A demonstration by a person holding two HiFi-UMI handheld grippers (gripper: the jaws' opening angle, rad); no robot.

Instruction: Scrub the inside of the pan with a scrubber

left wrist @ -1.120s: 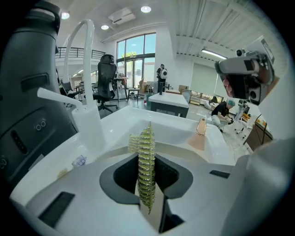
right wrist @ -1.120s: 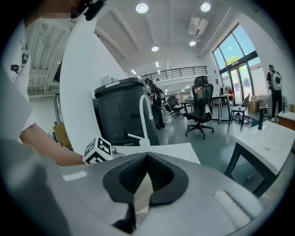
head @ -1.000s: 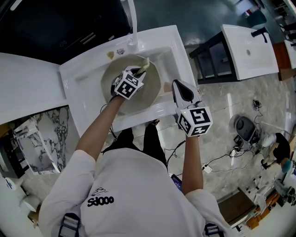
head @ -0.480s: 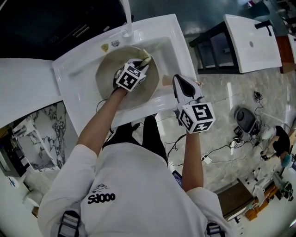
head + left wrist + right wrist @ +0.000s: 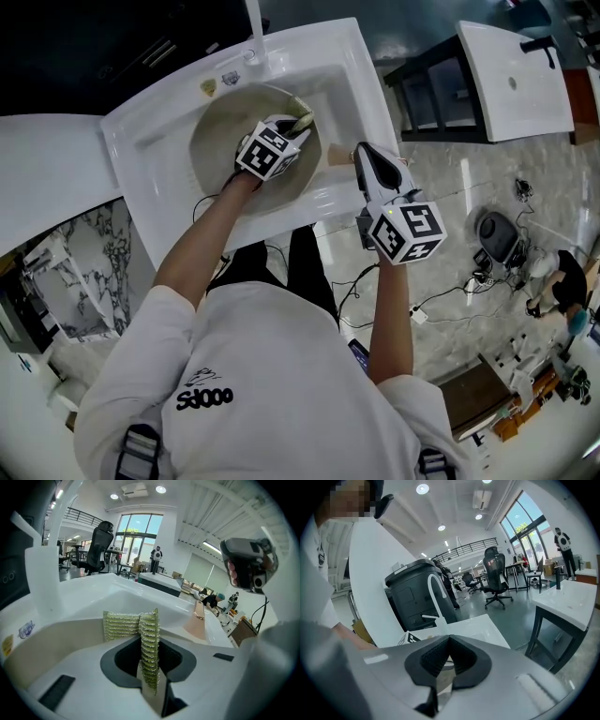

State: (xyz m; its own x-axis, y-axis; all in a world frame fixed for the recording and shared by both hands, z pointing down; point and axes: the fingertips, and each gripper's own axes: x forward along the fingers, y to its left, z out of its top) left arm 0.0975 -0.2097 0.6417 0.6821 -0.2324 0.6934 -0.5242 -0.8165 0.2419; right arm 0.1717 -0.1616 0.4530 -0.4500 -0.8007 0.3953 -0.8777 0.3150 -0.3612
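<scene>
- Where it rests inside the white sink [image 5: 141, 155], the pan [image 5: 220, 141] looks round, shallow and pale beige, and its tan handle [image 5: 335, 159] reaches toward the sink's right rim.
- The scrubber [image 5: 149, 639] is a folded, greenish-gold metallic mesh. It is held over the pan's inside, on the side toward the sink's back wall.
- The left tool [image 5: 298, 122] has its jaws drawn almost together, pinching the scrubber's lower part.
- The right tool [image 5: 440, 667], at the sink's right rim, is clamped narrowly on the handle.
</scene>
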